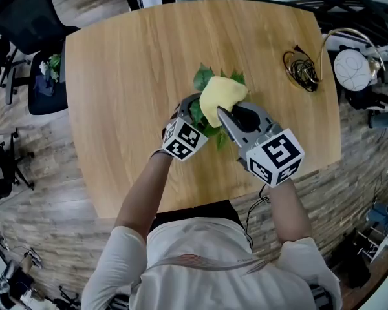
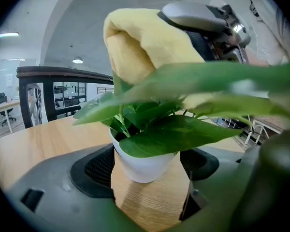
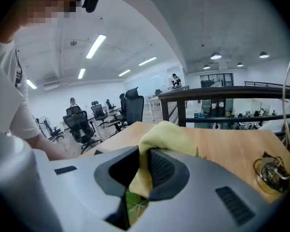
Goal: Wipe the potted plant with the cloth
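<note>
A small green plant (image 1: 204, 77) in a white pot (image 2: 135, 161) stands near the middle of the wooden table (image 1: 129, 76). My left gripper (image 1: 195, 113) reaches in from the left, and its jaws sit against either side of the pot (image 2: 146, 168). A yellow cloth (image 1: 220, 95) lies bunched on top of the leaves (image 2: 174, 134). My right gripper (image 1: 225, 116) is shut on that cloth (image 3: 166, 137), which runs down between its pads (image 3: 142, 170). In the head view the cloth and both grippers hide the pot.
A coil of dark cable (image 1: 302, 70) lies on the table's far right part, also in the right gripper view (image 3: 273, 173). A round white object (image 1: 350, 66) sits just off the right edge. Office chairs (image 1: 26, 11) stand beyond the far left corner.
</note>
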`<state>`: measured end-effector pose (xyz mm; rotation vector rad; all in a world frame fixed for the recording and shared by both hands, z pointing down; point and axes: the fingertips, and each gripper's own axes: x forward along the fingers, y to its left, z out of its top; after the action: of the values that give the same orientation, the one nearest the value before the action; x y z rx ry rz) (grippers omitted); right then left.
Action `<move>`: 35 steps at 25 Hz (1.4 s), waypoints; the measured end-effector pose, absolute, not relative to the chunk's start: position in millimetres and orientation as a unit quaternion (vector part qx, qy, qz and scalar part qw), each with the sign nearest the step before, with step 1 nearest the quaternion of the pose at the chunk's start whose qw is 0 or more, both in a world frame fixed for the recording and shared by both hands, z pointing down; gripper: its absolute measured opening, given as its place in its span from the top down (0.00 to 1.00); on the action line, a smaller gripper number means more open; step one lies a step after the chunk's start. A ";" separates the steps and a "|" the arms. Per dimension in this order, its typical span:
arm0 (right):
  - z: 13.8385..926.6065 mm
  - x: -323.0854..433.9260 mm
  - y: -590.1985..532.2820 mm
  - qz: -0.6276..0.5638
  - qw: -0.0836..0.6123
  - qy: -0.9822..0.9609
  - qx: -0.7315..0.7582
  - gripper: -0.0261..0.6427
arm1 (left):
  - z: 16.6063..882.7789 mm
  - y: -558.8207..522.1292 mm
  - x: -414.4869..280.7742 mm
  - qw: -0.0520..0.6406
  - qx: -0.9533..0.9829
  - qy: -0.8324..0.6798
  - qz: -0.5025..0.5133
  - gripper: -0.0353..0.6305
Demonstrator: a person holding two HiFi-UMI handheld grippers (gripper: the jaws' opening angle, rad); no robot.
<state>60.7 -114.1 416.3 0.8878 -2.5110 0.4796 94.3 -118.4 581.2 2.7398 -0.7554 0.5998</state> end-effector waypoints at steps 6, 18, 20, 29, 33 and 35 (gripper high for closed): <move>426.3 93.1 -75.9 0.186 0.219 -0.898 0.334 0.82 | 580.5 -118.2 94.0 0.118 0.938 -0.255 0.205 0.30; 417.1 155.5 -66.6 0.186 0.206 -0.876 0.395 0.81 | 582.5 -117.9 94.7 0.119 0.938 -0.257 0.202 0.30; 405.0 160.1 -71.8 0.177 0.195 -0.875 0.405 0.82 | 584.2 -117.2 93.6 0.121 0.937 -0.257 0.202 0.30; 373.1 166.5 -140.8 0.153 0.133 -0.887 0.415 0.82 | 580.0 -118.8 95.3 0.116 0.939 -0.259 0.197 0.30; 383.6 134.1 -181.7 0.163 0.126 -0.910 0.360 0.82 | 580.0 -119.8 94.4 0.118 0.938 -0.259 0.198 0.30; 402.2 120.3 -193.8 0.168 0.153 -0.916 0.332 0.82 | 580.7 -118.9 94.9 0.120 0.938 -0.258 0.198 0.30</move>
<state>120.3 -193.8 402.2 0.9523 -2.6270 0.4808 94.9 -118.9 580.7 2.7413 -0.7551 0.5778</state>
